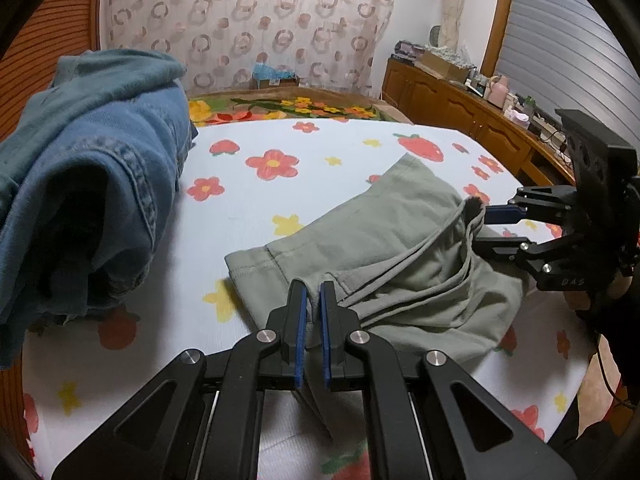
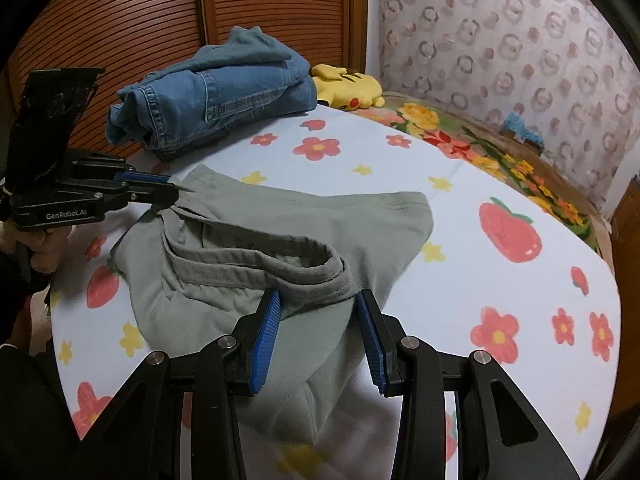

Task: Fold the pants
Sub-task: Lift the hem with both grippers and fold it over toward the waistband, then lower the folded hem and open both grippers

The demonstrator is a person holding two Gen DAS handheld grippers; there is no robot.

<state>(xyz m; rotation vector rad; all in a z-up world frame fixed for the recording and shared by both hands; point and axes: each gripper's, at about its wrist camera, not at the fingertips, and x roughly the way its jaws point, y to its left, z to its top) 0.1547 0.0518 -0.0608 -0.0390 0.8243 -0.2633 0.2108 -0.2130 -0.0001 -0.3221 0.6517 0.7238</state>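
Left gripper (image 1: pixel 313 292) clamped on a fold of the grey pants (image 1: pixel 384 240). Right gripper (image 2: pixel 318 300) half open; waistband (image 2: pixel 256 264) lies between its fingers.

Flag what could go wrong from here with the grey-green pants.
The right gripper stands open around the bunched waistband, so closing may catch only one layer. The left gripper pinches a thin edge of the pants, which might slip. The denim pile lies close and could be nudged.

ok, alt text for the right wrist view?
Right claw straddles the waistband of grey-green pants on a flower-print bed sheet; the left claw pinches their far edge. Folded jeans behind.
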